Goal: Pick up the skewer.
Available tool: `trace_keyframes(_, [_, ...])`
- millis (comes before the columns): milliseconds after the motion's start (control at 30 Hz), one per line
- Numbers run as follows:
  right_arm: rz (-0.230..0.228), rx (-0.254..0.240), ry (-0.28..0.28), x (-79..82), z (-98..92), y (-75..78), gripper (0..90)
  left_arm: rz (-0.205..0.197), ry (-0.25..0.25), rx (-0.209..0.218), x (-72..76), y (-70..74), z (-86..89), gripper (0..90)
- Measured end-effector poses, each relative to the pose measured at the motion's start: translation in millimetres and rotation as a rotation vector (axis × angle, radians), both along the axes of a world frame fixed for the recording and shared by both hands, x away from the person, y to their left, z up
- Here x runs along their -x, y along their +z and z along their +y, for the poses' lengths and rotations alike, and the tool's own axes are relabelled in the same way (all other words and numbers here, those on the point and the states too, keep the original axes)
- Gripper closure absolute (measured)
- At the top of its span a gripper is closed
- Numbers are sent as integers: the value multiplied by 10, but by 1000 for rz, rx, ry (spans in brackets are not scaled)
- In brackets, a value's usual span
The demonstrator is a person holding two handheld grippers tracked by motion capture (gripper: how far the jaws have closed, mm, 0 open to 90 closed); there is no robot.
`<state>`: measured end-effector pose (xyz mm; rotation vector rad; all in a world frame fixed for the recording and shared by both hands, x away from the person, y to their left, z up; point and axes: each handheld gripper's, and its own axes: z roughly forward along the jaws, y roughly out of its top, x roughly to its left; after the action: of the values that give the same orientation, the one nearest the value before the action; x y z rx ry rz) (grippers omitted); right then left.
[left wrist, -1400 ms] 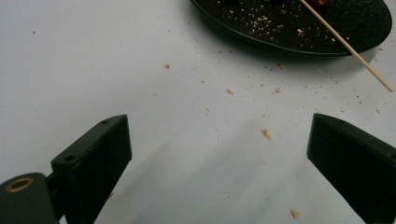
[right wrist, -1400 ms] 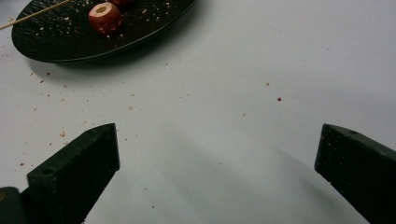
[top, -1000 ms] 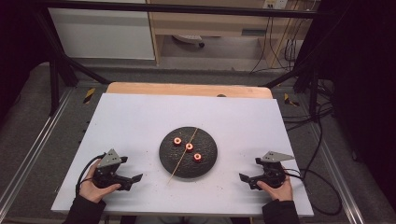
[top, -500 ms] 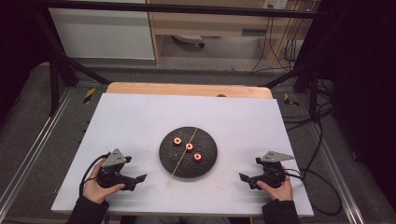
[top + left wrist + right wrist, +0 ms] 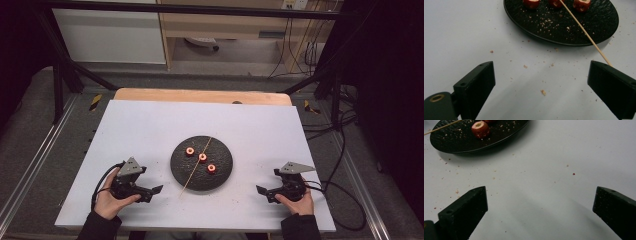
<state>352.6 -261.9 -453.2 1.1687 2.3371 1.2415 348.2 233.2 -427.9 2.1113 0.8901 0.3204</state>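
Left gripper [image 5: 152, 192]: held in the person's left hand [image 5: 107, 200] at the near left of the white table [image 5: 150, 130]; jaws spread wide with nothing between them, pointing toward the plate. In the left gripper view bare tabletop and scattered crumbs [image 5: 543, 92] lie between the jaws.
Wooden skewer [image 5: 196, 167]: lies slanted across the plate, its near end jutting past the plate's front-left rim onto the table. In the left gripper view that end sits just beside the jaw on the right side of the picture; whether they touch cannot be told.
Black plate [image 5: 225, 172]: round, dark, textured, at the middle of the table, between the two grippers and apart from both. Crumbs are strewn on it and on the table in front.
Red fruit pieces [image 5: 202, 157]: three small round cored pieces in a slanted row on the plate, the skewer passing close by the middle one.
Way to the plate: open table between each gripper and the rim.
Right gripper [image 5: 265, 191]: in the right hand [image 5: 295, 202] at the near right; jaws wide apart, holding nothing, over bare table. The right gripper view has the plate's rim at the upper left with one fruit piece [image 5: 480, 129].
Surroundings: wooden table edge [image 5: 200, 95] beyond the white top, black frame legs and cables [image 5: 345, 150] on the floor at the right.
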Motion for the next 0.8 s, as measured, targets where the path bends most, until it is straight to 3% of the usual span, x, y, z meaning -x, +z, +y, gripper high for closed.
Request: trace_keyframes(800, [-3, 9, 0, 0, 7, 1, 6, 14, -26, -34, -135, 213, -541, 113])
